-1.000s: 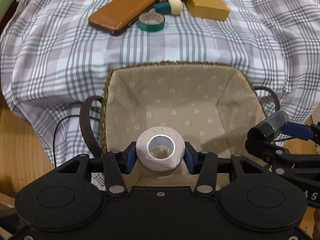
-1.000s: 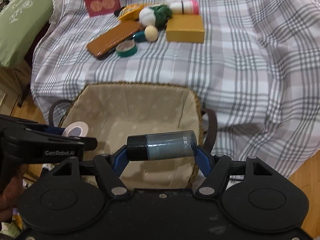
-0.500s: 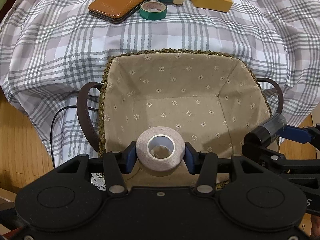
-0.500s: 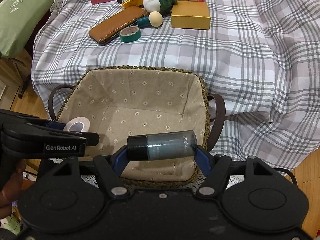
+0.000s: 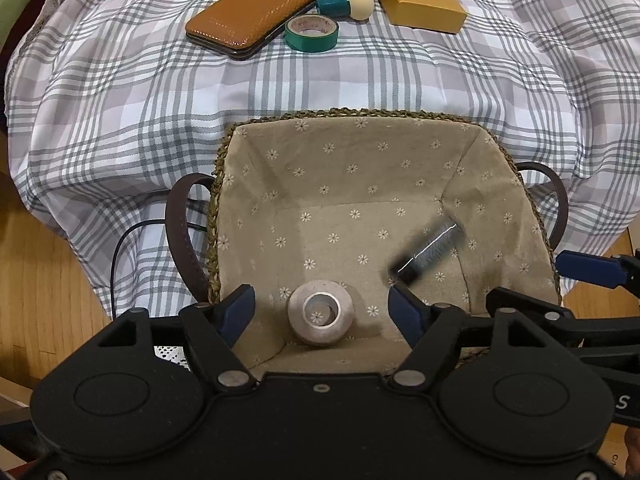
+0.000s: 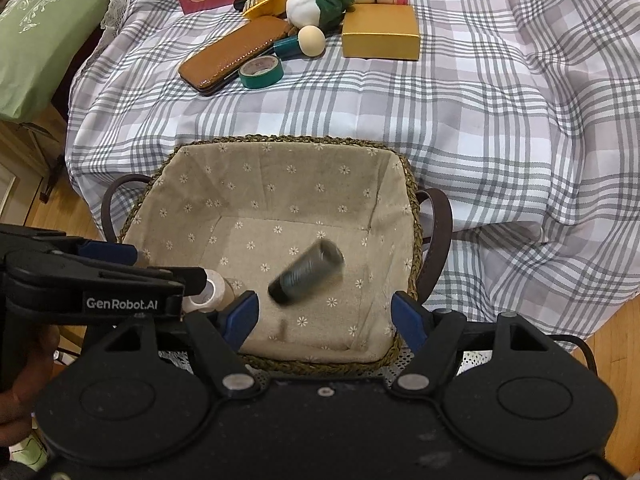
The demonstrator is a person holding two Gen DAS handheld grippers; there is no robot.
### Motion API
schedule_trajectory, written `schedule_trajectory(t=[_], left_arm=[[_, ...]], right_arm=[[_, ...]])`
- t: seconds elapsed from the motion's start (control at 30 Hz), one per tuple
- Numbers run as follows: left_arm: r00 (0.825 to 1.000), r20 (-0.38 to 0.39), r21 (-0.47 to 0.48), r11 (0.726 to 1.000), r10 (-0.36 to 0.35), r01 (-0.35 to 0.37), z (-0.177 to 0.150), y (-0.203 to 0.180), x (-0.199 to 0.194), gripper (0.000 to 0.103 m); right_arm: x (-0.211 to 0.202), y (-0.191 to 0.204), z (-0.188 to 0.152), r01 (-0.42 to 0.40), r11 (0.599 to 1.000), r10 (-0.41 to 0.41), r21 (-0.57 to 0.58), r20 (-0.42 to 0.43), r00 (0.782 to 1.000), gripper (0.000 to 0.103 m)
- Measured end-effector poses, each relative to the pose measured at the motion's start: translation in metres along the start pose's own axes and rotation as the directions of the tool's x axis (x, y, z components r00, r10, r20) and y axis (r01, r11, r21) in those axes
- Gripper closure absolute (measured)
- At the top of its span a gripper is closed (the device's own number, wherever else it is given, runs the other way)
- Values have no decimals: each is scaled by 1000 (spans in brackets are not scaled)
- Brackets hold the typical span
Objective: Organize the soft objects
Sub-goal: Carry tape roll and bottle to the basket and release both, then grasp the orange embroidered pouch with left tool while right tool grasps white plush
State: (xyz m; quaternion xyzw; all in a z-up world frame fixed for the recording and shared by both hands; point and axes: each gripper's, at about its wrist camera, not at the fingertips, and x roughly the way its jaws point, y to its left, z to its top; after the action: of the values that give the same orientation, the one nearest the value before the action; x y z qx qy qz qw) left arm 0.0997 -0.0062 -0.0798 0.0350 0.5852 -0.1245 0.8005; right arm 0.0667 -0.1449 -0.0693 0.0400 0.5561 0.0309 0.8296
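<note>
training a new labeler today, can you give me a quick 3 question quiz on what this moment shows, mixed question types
1. True or false: the left gripper is clamped on the beige tape roll.
2. Where is the dark bottle? A) between closed pads B) on the checked cloth C) blurred, loose over the lined basket D) inside the gold box
3. Which tape roll lies on the checked cloth beside the brown leather case?

Key
1. False. Its jaws have just been opening and stand clear of the roll, which is in the basket.
2. C. The right gripper has just been opening; nothing sits between its pads.
3. The green tape roll.
</note>
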Motion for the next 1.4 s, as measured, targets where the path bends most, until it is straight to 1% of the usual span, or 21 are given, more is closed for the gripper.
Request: schedule_trajectory(t=[0.5,0.87,1.13,1.4], left_arm=[[1000,-10,4,1000,18,-17,-1,-1,1,32],[1000,9,18,1000,25,-25,5,-1,-3,32],[998,46,21,999,41,-42,19,3,-7,31],[990,127,12,998,58,-60,43,8,-13,31]], right_arm=[[1,0,1,12,1000,-12,11,9,1000,29],[0,0,7,21,1000,-21,11,27,999,29],[-1,-5,23,49,999,-49,9,66,997,28],[-1,-15,50,72,997,-75,33,125,989,26]])
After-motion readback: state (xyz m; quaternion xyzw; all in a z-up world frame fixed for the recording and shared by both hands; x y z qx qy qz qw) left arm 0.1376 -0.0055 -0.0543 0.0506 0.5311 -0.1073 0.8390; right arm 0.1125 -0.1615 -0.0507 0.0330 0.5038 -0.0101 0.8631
